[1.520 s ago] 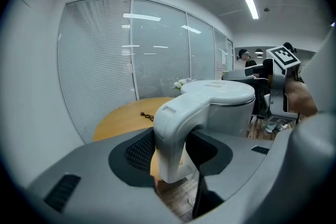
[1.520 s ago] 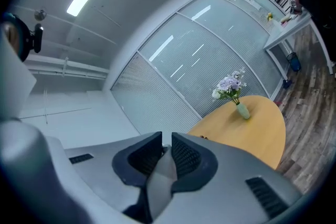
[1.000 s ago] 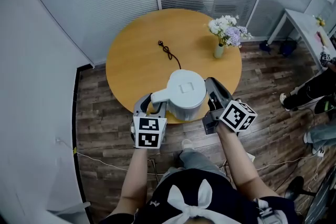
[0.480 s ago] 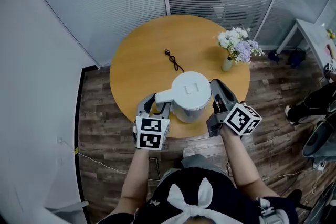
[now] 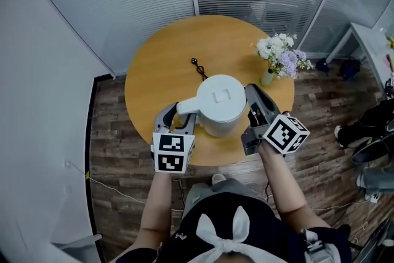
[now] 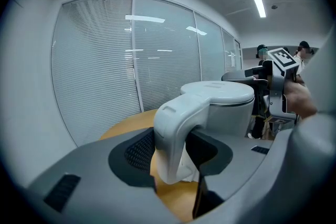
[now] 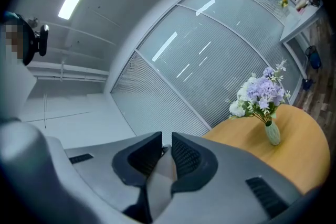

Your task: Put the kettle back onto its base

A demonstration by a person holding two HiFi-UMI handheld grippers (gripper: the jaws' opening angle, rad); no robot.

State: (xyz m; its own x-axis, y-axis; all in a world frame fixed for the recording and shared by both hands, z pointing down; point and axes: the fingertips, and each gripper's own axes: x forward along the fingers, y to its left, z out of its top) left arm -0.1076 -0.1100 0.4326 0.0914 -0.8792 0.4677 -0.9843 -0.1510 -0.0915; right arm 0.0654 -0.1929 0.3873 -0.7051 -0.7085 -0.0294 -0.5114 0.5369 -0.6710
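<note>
Both hands have pushed forward from the near edge of the counter (image 5: 154, 71), carrying the kettle (image 5: 218, 105) inward until it is over the middle, close to the black cord (image 5: 198, 68). The base shows in no view and is likely hidden under the kettle, so the set-down seems near. The left tongs (image 5: 178, 119) are clenched wide on the kettle's handle (image 6: 173, 134), a pad on either side. The right tongs (image 5: 253, 95) are closed on nothing, just beside the kettle's right wall; whether they touch it is unclear. Beyond, a vase of flowers (image 5: 278, 58) stands well apart.
</note>
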